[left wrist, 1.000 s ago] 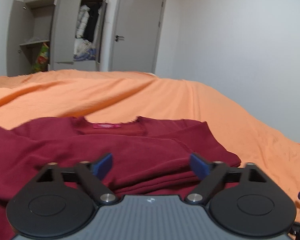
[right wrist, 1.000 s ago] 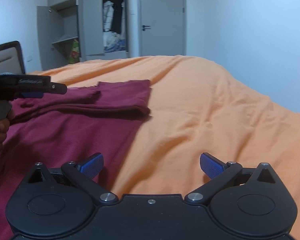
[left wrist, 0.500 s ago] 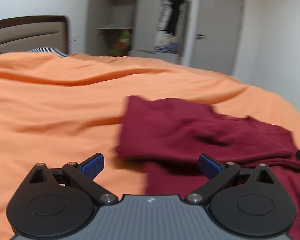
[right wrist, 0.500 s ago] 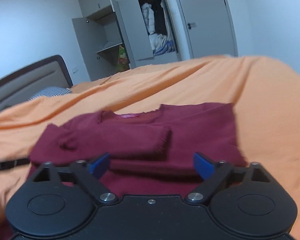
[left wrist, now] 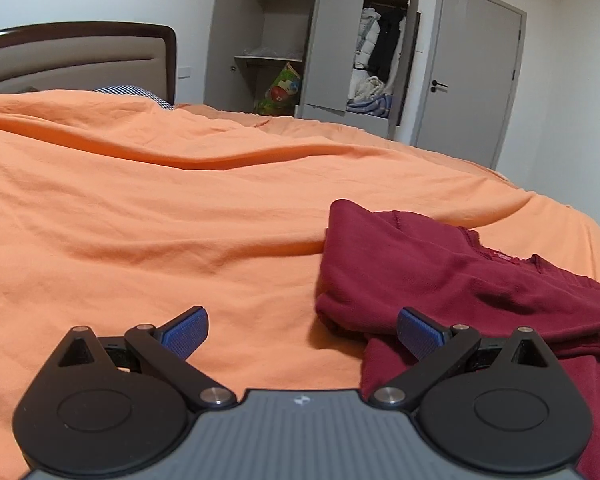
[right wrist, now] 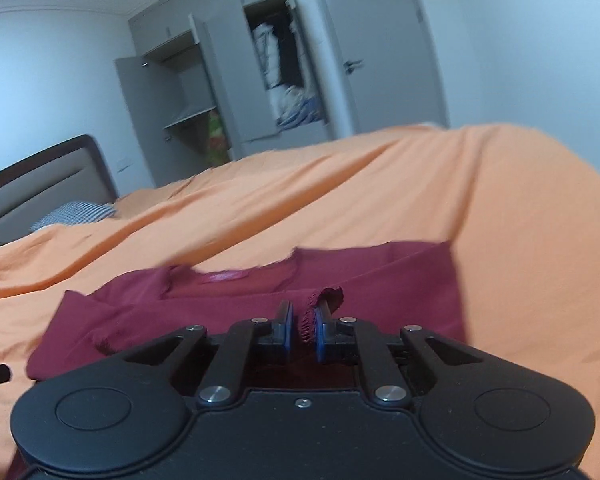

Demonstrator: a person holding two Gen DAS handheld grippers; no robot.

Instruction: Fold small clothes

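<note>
— Right gripper (right wrist: 300, 330): condition?
— Clenched. Blue pads (right wrist: 286, 326) nearly together, a frayed edge of the maroon top (right wrist: 380, 284) pinched between them; a curl of the fabric stands up just past the right pad.

— Left gripper (left wrist: 302, 330)?
— Released. Blue fingertips (left wrist: 186, 330) spread wide, nothing between them. Left fingertip over bare orange bedspread (left wrist: 140, 220); right fingertip over the near edge of the maroon top (left wrist: 440, 272).

— Item, maroon top: location?
— Lying on the orange bedspread. Right wrist view: spread across the middle, neckline with a pink label (right wrist: 224, 277) at the far side, one part folded over the body. Left wrist view: at the right of the frame, bunched in layers, its left edge ending in a rounded fold beside open bedspread.

— Item, bedspread?
— Orange, creased, covering the whole bed; one long ridge running across it in the left wrist view.

— Background entries?
— Padded headboard (left wrist: 76, 60), dark frame. Checked pillow (left wrist: 136, 92), partly under the bedspread. Grey wardrobe (left wrist: 320, 40), doors open, clothes hanging and piled inside. Closed grey door (left wrist: 476, 76) beside it. Right wrist view somewhat blurred.
</note>
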